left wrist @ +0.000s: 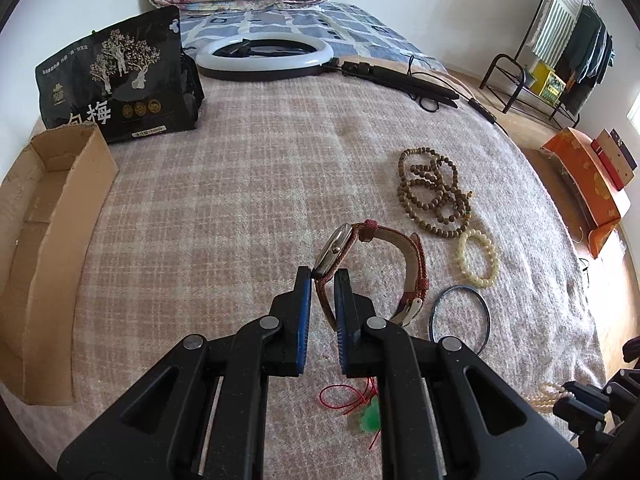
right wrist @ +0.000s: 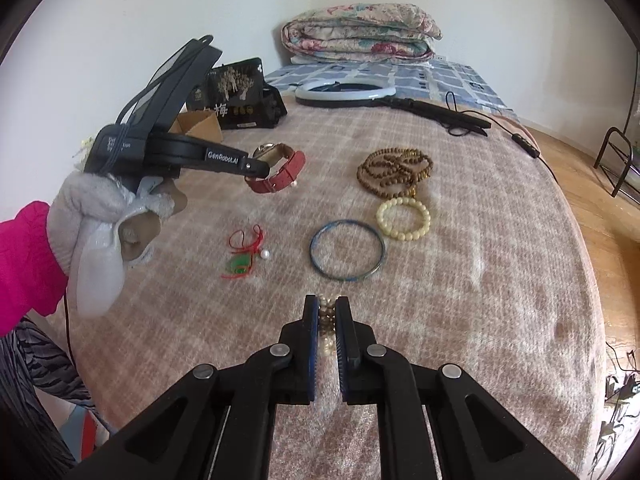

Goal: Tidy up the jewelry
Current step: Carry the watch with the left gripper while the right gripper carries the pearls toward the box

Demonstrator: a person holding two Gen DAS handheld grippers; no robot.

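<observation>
right gripper [right wrist: 327, 316] clamps pearl strand [right wrist: 326, 322] above blanket [right wrist: 480, 280]; left gripper [left wrist: 323, 280] pinches watch [left wrist: 360, 264] by strap, cardboard tray [left wrist: 52, 240] far left, nearer left hand.

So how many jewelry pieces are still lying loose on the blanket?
5: wooden bead string, cream bead bracelet, blue bangle, red-corded green pendant, loose pearl. More may hide behind the grippers.

A pink-and-cream checked blanket [right wrist: 460, 280] carries a red-strapped watch [right wrist: 280, 170], brown beads [right wrist: 394, 168], a cream bracelet [right wrist: 404, 218], a blue bangle [right wrist: 347, 250], a green pendant [right wrist: 240, 266] on red cord, and a black pouch [left wrist: 116, 80].
</observation>
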